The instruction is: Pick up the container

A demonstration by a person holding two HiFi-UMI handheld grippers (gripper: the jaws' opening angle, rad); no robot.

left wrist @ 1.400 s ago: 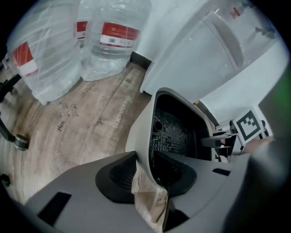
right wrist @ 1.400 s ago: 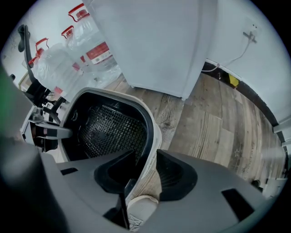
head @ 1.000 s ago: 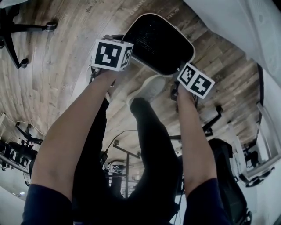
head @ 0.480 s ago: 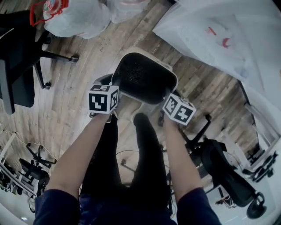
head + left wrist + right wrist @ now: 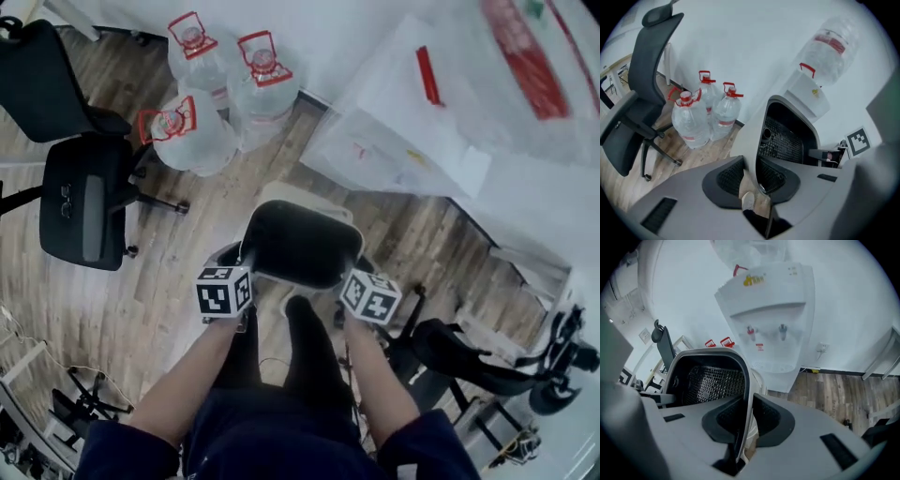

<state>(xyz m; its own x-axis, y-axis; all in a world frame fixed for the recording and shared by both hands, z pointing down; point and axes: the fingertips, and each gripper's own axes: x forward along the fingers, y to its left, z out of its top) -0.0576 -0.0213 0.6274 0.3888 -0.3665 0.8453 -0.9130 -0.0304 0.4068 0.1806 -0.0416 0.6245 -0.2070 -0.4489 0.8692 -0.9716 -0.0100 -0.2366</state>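
Note:
The container (image 5: pixel 302 244) is a pale bin with a rounded rim and a black mesh inside, held up off the wooden floor in front of the person. My left gripper (image 5: pixel 247 272) is shut on its left wall (image 5: pixel 751 150), which runs between the two pads. My right gripper (image 5: pixel 351 277) is shut on the right wall (image 5: pixel 746 380); its jaws have just been closing with that wall between them. In the left gripper view the bin's mesh inside (image 5: pixel 785 138) shows, and the right gripper's marker cube (image 5: pixel 858 140) is beyond it.
Three big water bottles with red caps (image 5: pixel 220 98) stand on the floor ahead at the left. A white water dispenser (image 5: pixel 768 319) is ahead at the right. Black office chairs (image 5: pixel 84 197) stand at the left, another chair (image 5: pixel 473 361) at the right.
Both grippers have risen together with the container between them. The floor has dropped away, and the water bottles, the dispenser and the left chairs have come into the head view.

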